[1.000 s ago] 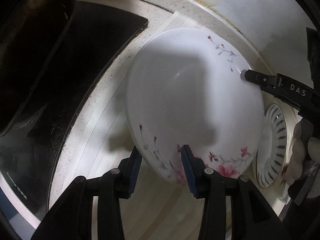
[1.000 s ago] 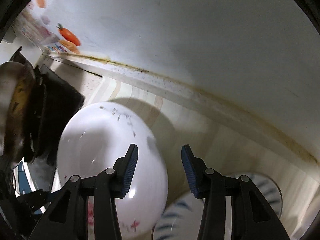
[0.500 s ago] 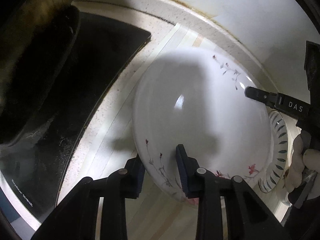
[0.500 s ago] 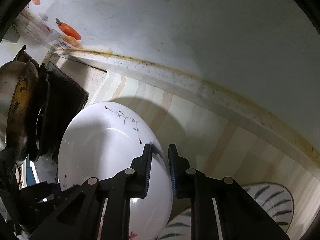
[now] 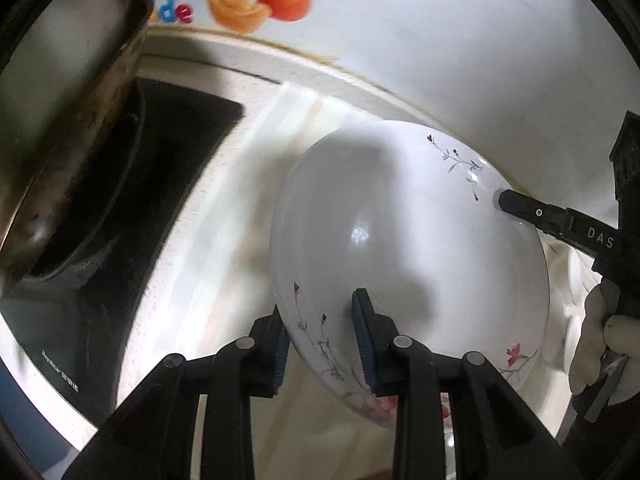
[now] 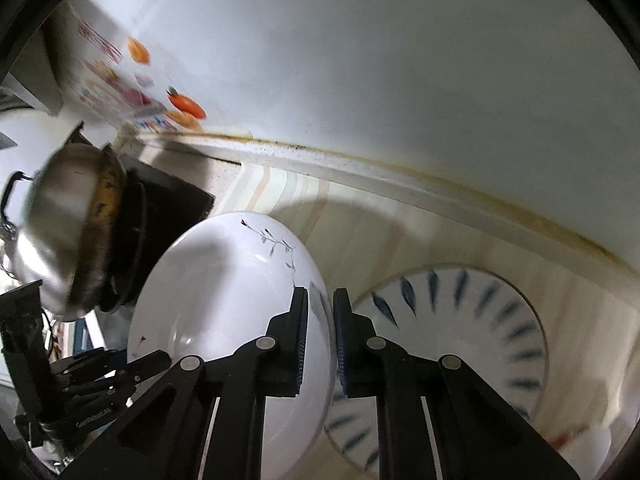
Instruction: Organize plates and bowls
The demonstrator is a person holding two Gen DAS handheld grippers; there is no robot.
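Left wrist view shows the floral bowl pinched at opposite rims by both hand-held grippers, left and right, hiding the striped plate partly

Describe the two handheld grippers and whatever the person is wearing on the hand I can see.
Both grippers are matt black linkage frames with silver pivot pins. The left gripper and right gripper each have two flat fingers faced with ribbed dark blue pads. Seen from the left wrist camera, the right tool's arm bears white letters "DAS". The hand behind it wears a pale glove. No cables are visible.
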